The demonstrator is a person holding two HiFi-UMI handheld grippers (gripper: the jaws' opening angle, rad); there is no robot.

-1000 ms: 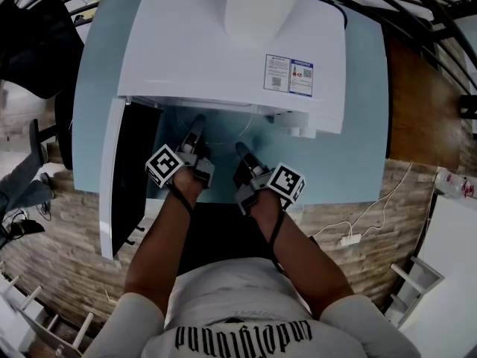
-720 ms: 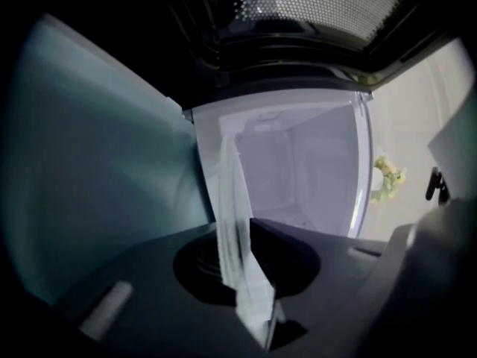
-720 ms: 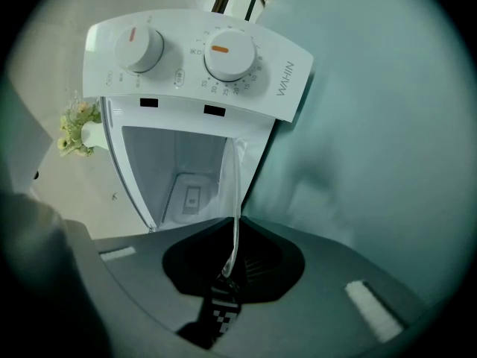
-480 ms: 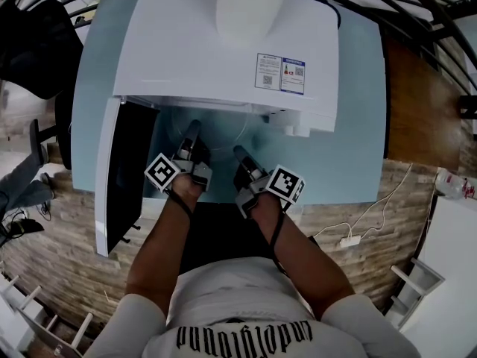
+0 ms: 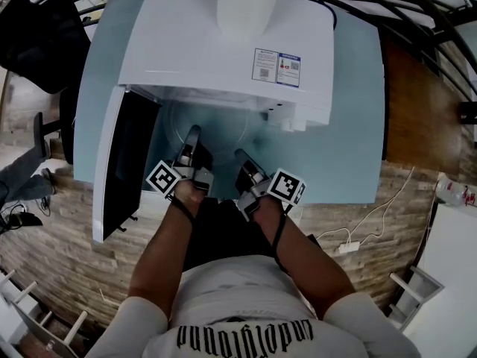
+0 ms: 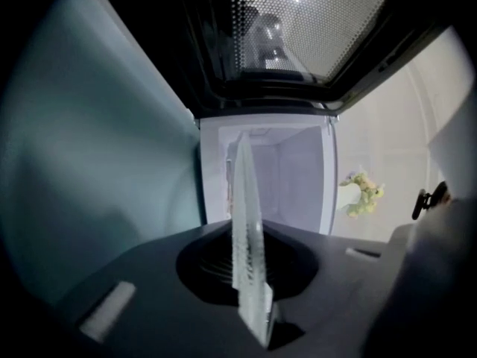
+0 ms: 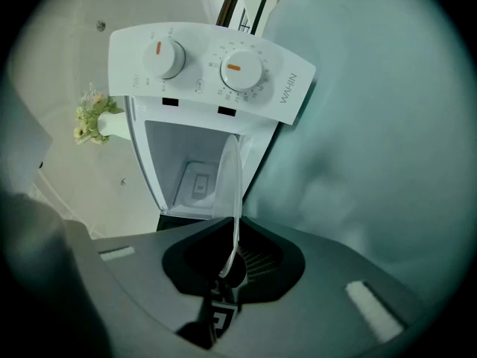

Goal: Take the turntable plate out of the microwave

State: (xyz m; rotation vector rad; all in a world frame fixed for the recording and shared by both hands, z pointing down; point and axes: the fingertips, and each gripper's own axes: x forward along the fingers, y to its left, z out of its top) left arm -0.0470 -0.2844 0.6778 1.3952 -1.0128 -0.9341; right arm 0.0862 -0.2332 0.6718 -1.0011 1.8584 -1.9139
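Left gripper [image 5: 193, 133], jaws just closed, and right gripper [image 5: 241, 155] both clamp the turntable plate [image 5: 222, 127] at the microwave [image 5: 223, 43] opening.

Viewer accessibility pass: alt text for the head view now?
From above, the left gripper and right gripper clamp the near rim of a clear turntable plate at the mouth of a white microwave; the left's jaws have just closed on it. Its door stands open at left; the table is pale blue.
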